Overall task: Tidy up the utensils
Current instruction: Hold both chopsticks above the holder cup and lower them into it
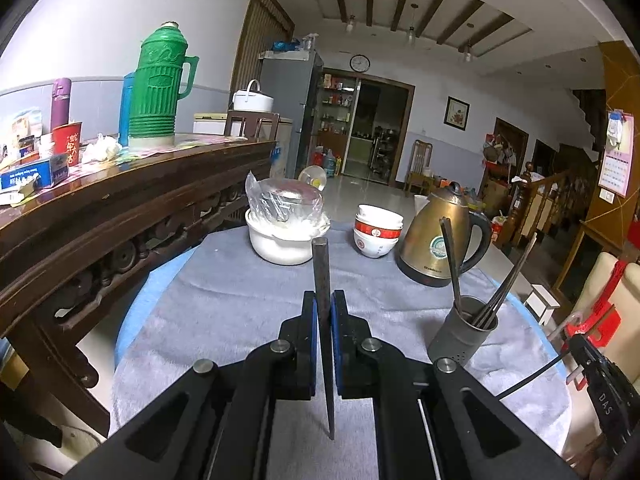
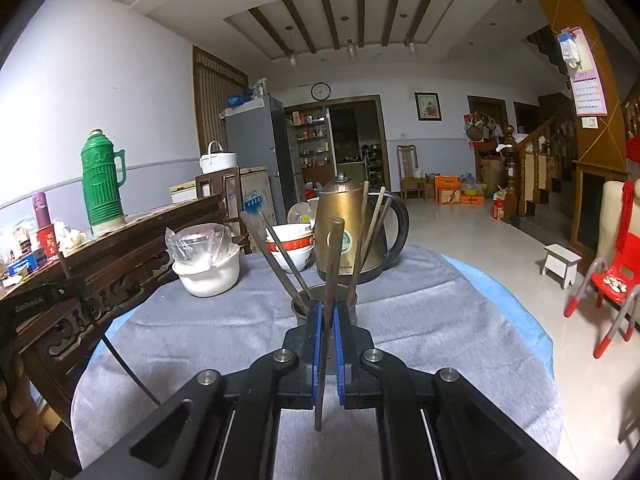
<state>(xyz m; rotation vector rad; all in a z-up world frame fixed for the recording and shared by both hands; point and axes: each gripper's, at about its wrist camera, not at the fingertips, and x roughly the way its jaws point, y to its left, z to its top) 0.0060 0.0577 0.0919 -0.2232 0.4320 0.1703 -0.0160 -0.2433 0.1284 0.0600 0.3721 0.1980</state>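
Note:
My left gripper [image 1: 324, 300] is shut on a dark chopstick [image 1: 322, 276] that stands upright between the blue pads above the grey cloth. A grey utensil holder [image 1: 460, 336] with a spoon and several chopsticks stands to its right. In the right wrist view, my right gripper [image 2: 328, 308] is shut on another dark chopstick [image 2: 334, 256], held upright just in front of the same utensil holder [image 2: 320, 294], whose chopsticks lean out to both sides.
A round table with a grey cloth [image 1: 240, 304] carries a white pot with a bagged lid [image 1: 284, 228], stacked bowls [image 1: 376, 232] and a brass kettle [image 1: 440, 240]. A dark wooden sideboard [image 1: 100, 216] with a green thermos [image 1: 158, 88] stands at the left. A red chair [image 2: 612, 280] is at the right.

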